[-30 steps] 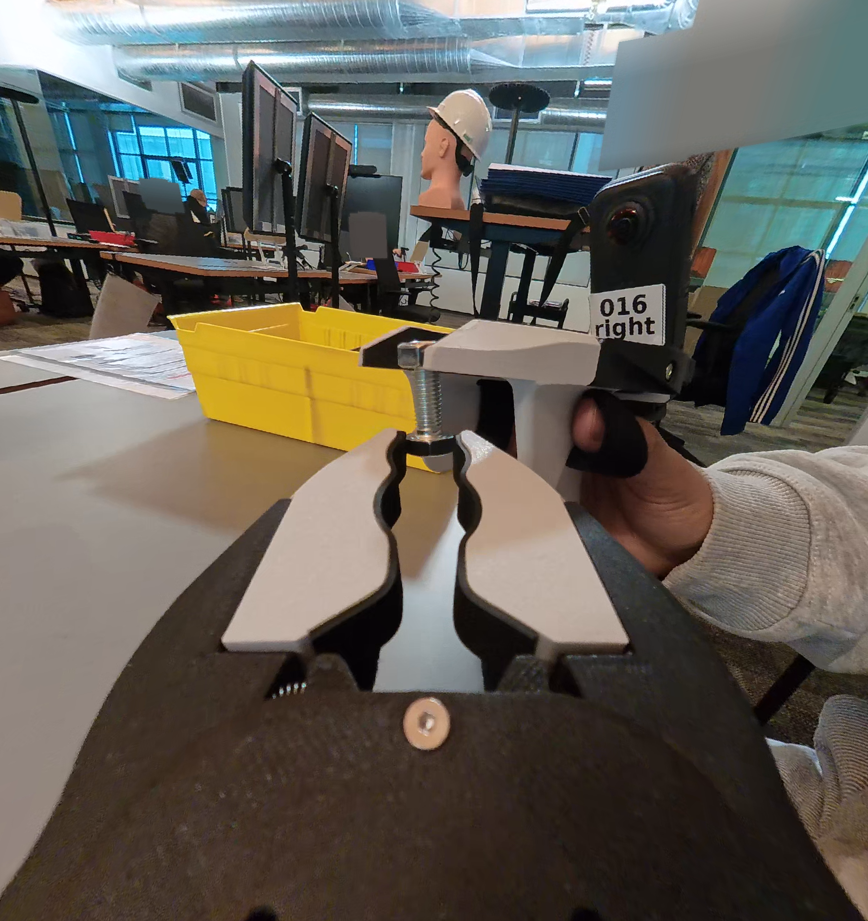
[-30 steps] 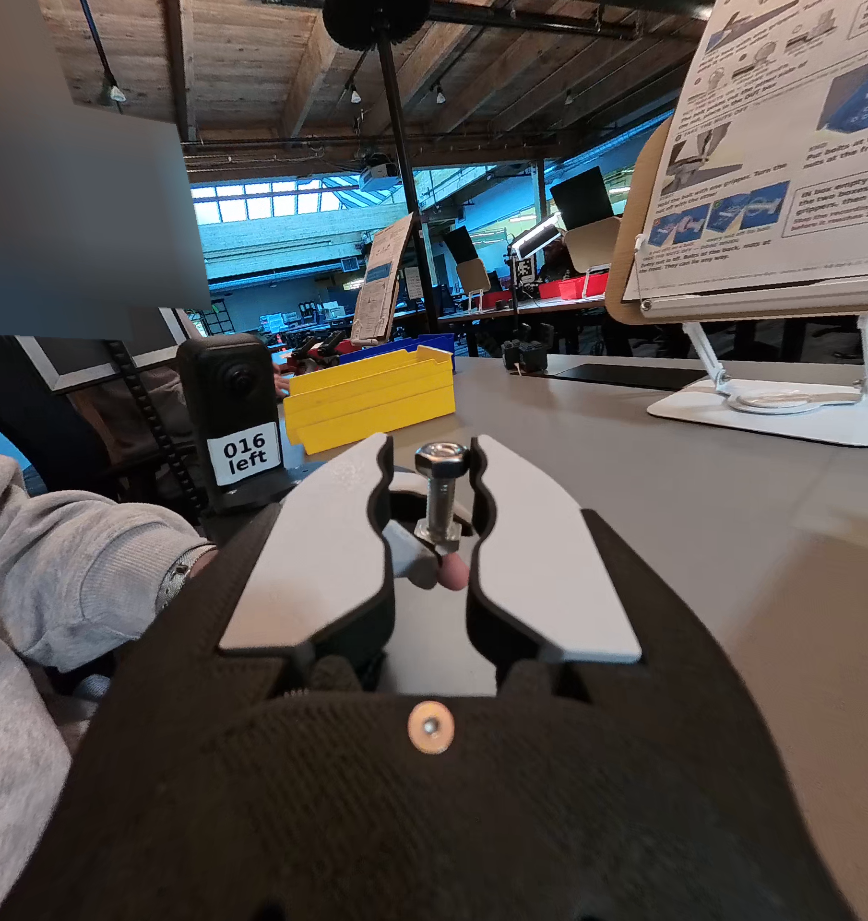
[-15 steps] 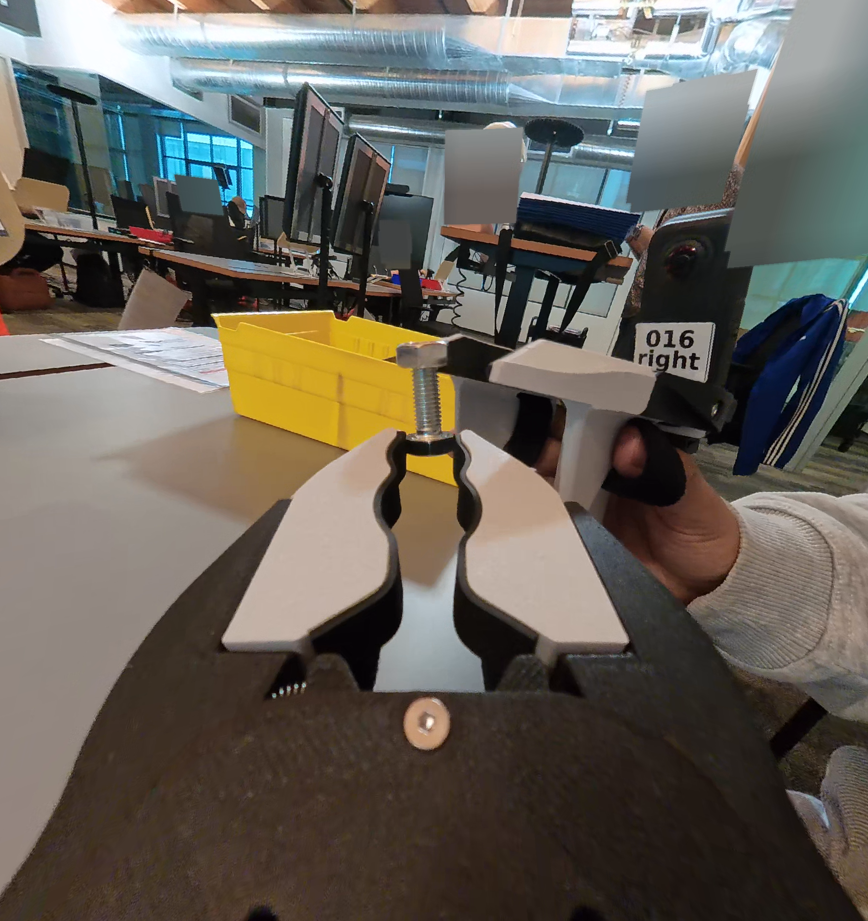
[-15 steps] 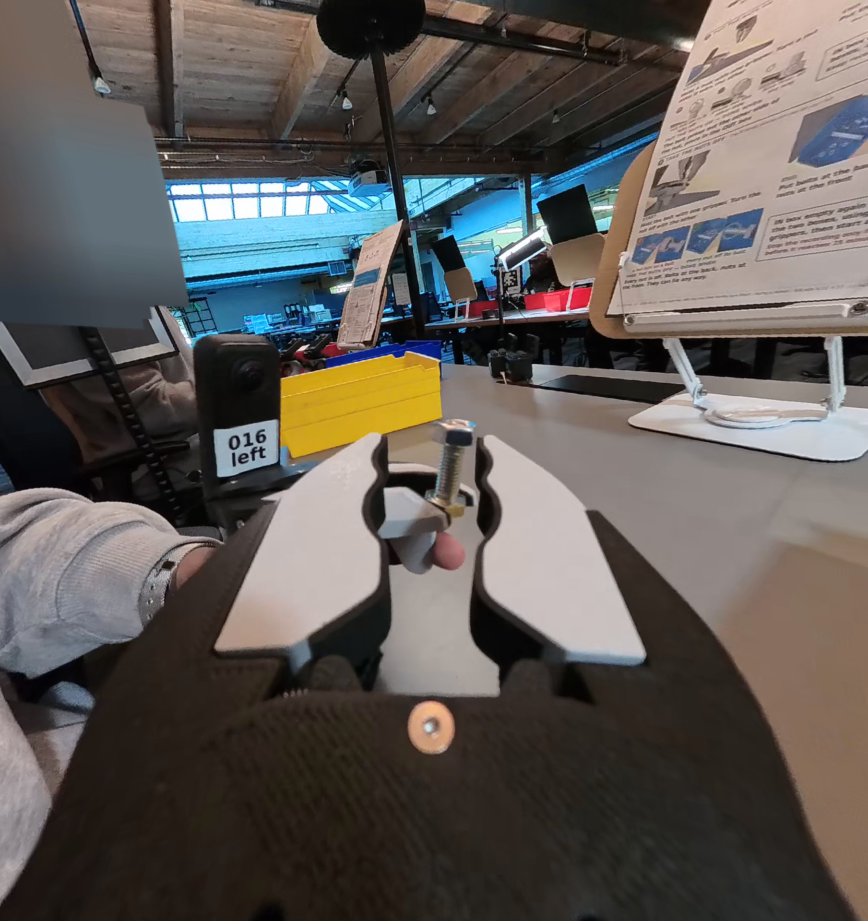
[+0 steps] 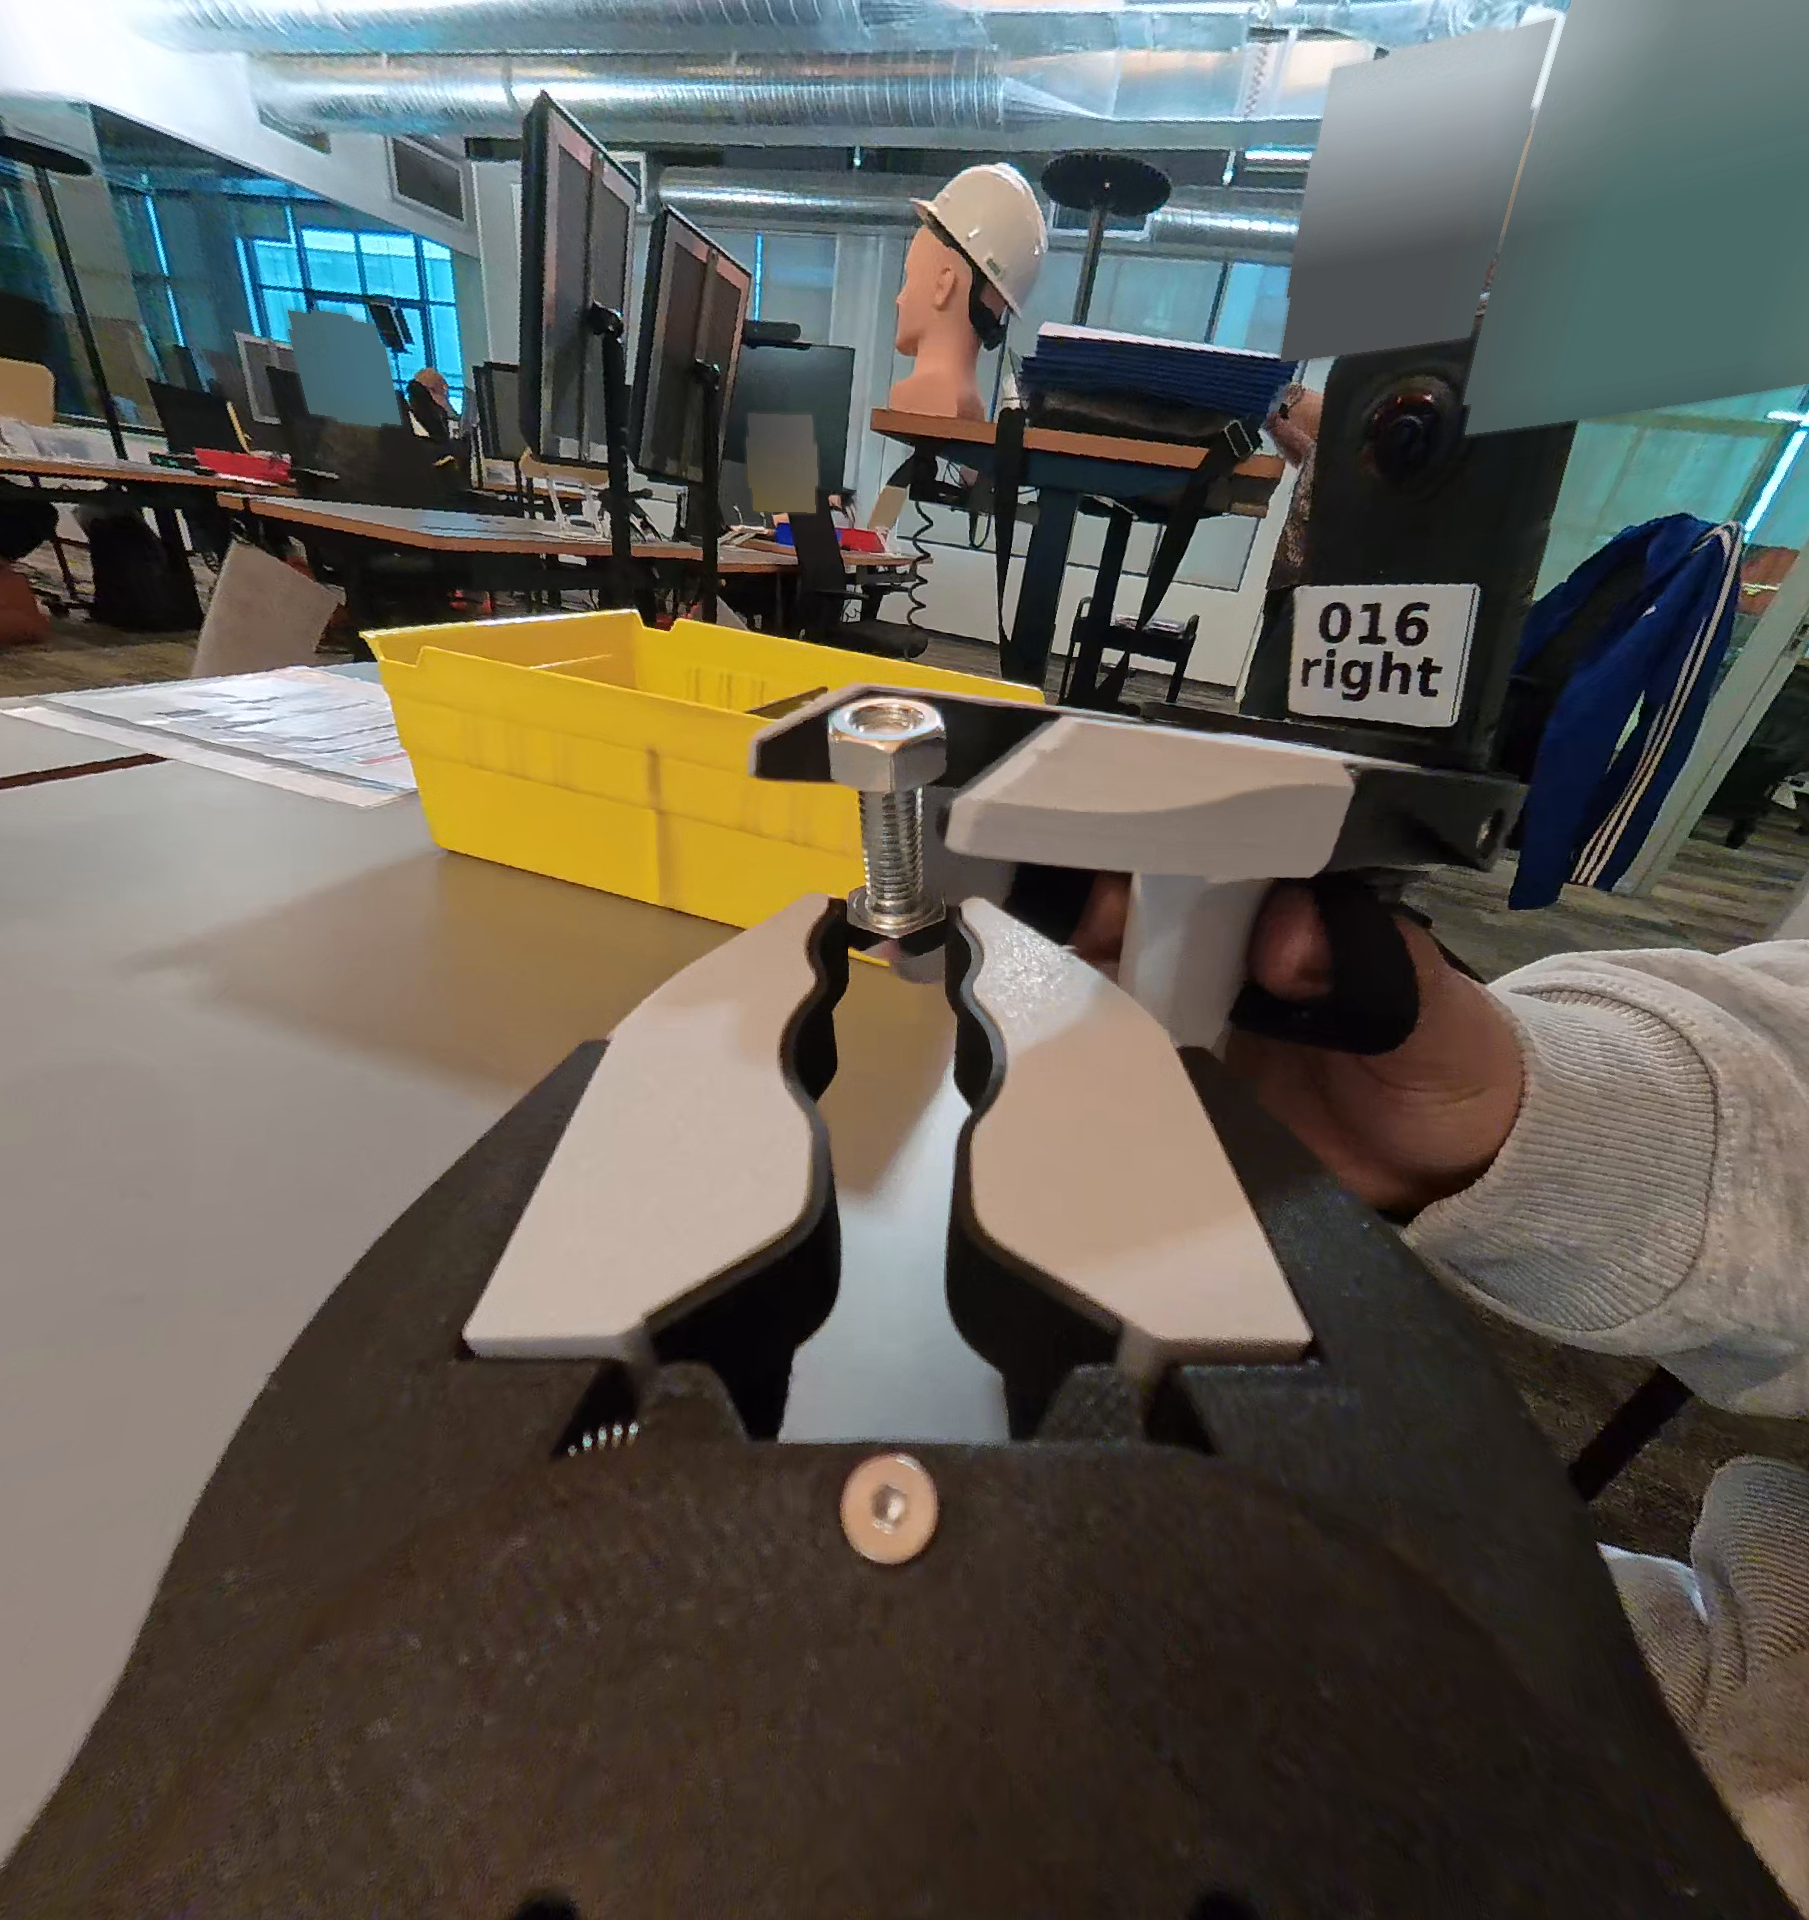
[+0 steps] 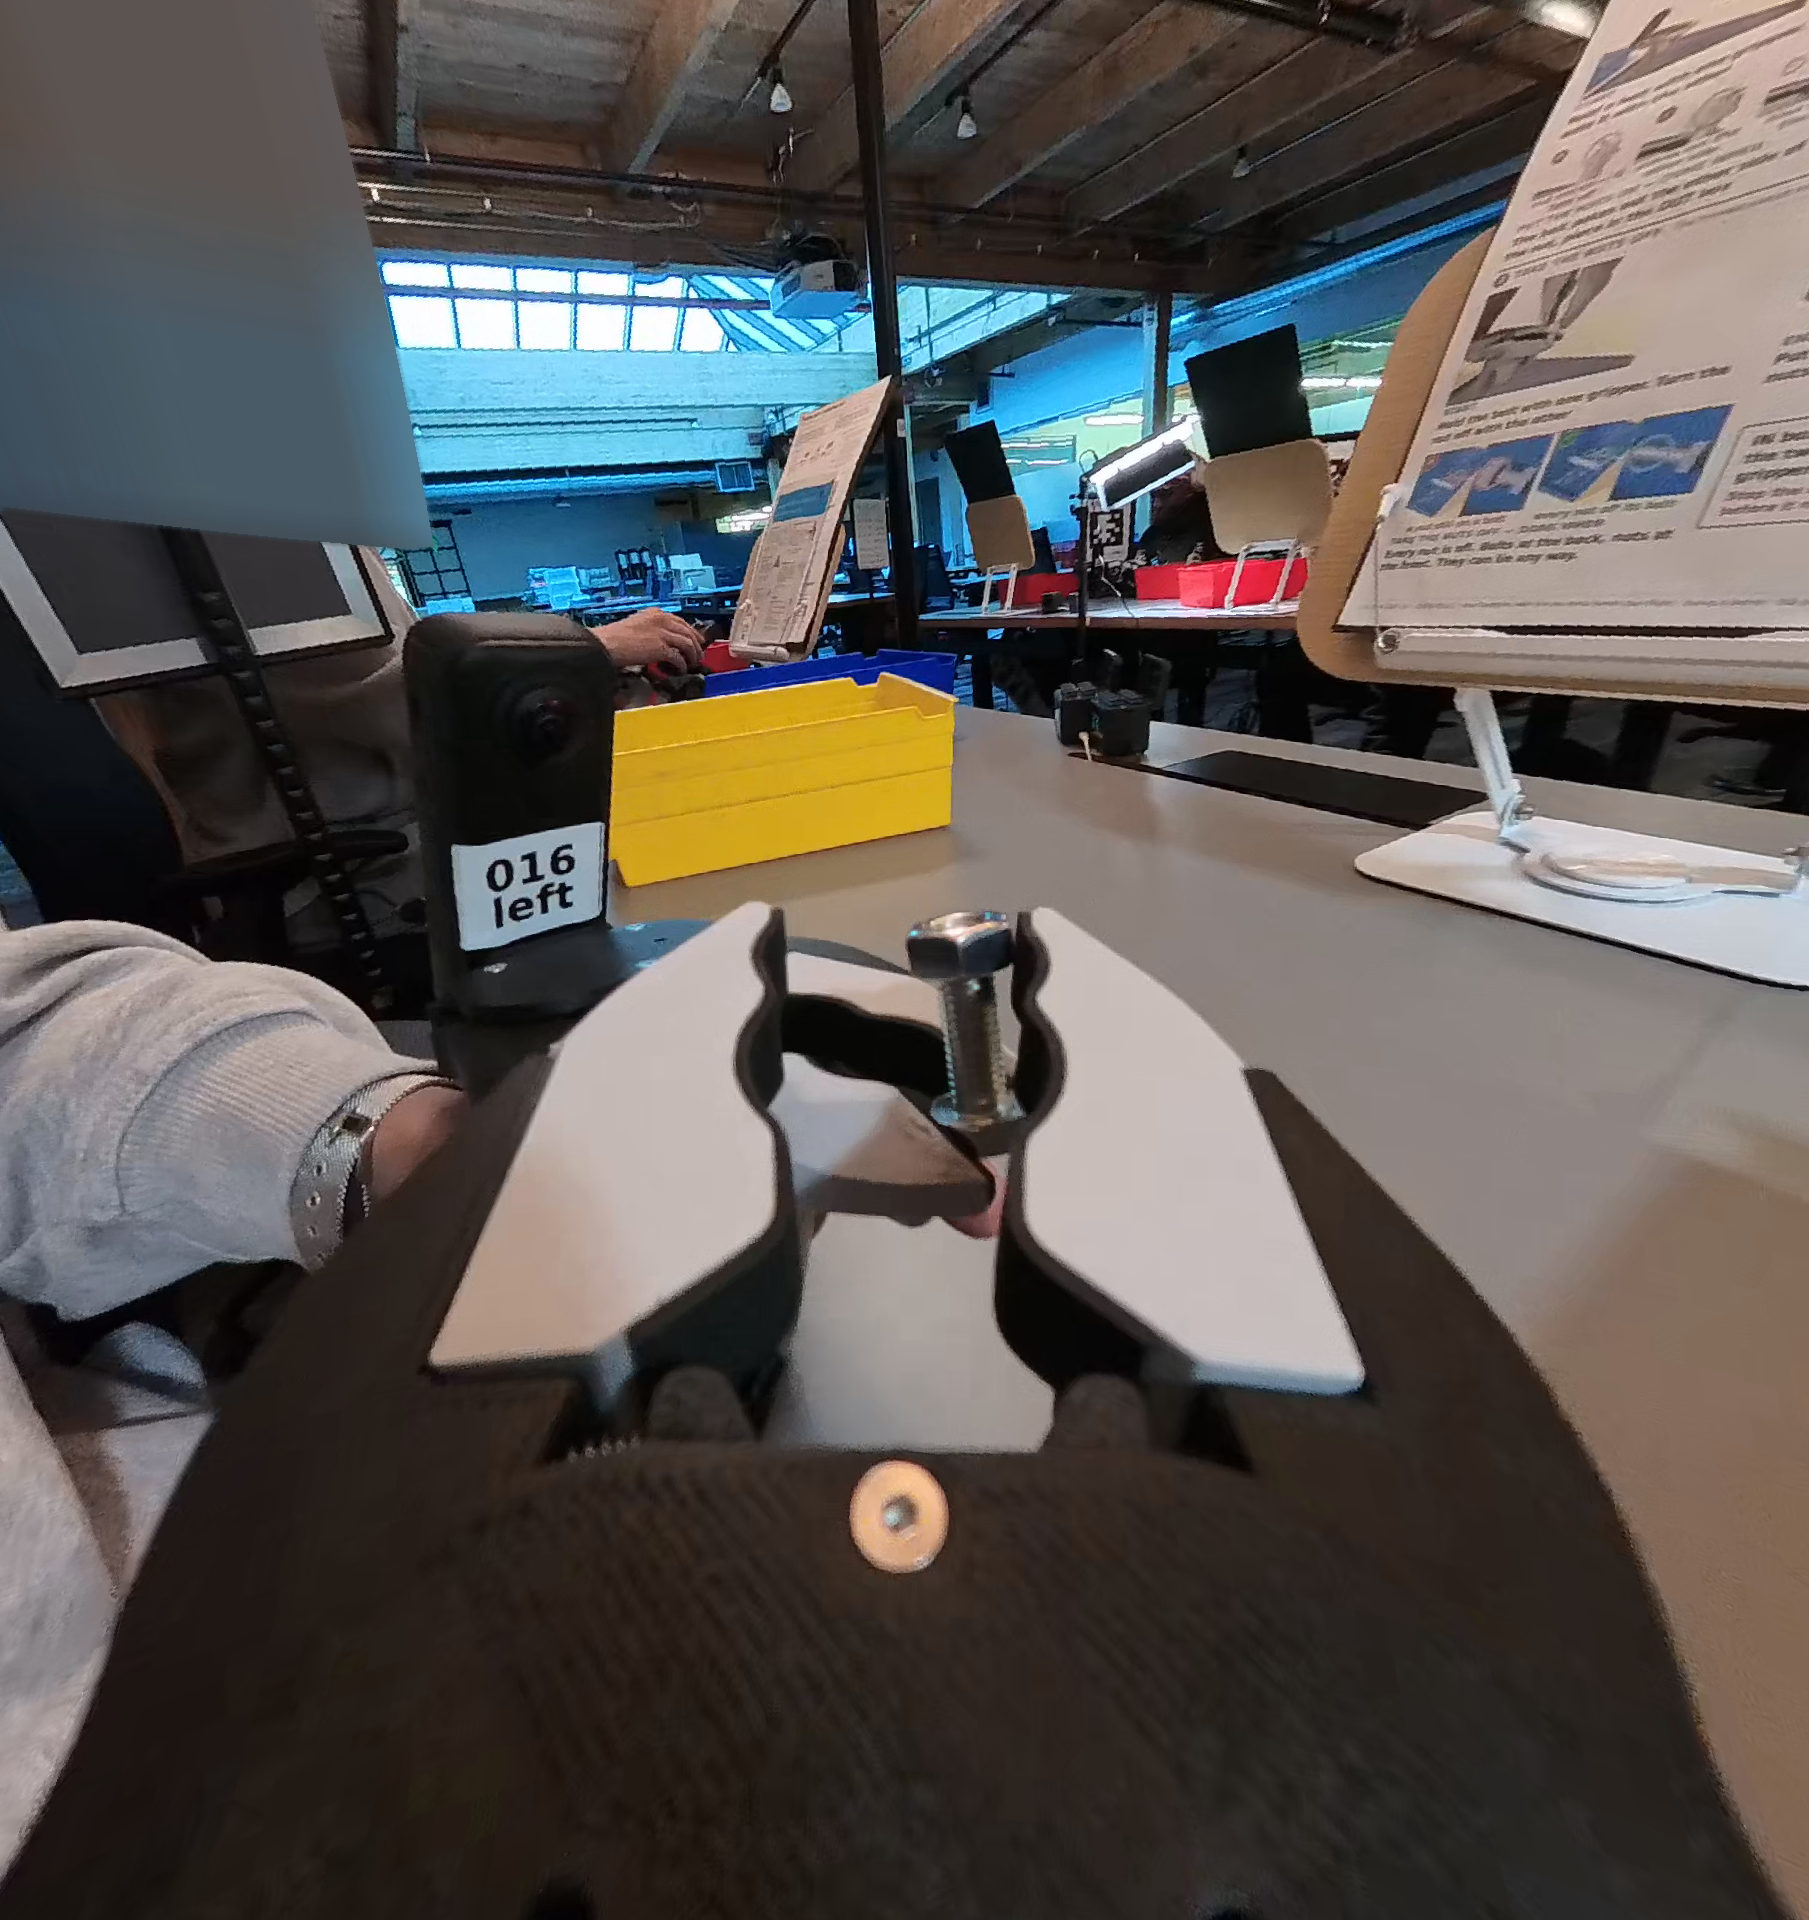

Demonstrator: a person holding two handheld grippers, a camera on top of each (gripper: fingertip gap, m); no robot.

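A silver bolt (image 5: 887, 831) stands upright with its hex head on top and a nut (image 5: 892, 916) at its lower end. My left gripper (image 5: 892, 925) is shut on the nut and holds the bolt above the grey table (image 5: 204, 1039). My right gripper (image 6: 895, 935) comes in level from the right and is open around the bolt head (image 6: 957, 940). The head lies against its right finger, with a gap on the other side. The right gripper also shows in the left wrist view (image 5: 1139, 800), and the left gripper's fingers (image 6: 879, 1153) show under the nut (image 6: 975, 1110).
A yellow bin (image 5: 567, 769) stands on the table behind the bolt and shows in the right wrist view too (image 6: 775, 779). A document stand (image 6: 1606, 894) with a printed sheet is at the right. A paper sheet (image 5: 235, 717) lies at the far left. Spacing between my two grippers at the tips: around 4 centimeters.
My right gripper's jaws have spread apart from the bolt head, which now touches only one finger. My left gripper still holds the nut and bolt.
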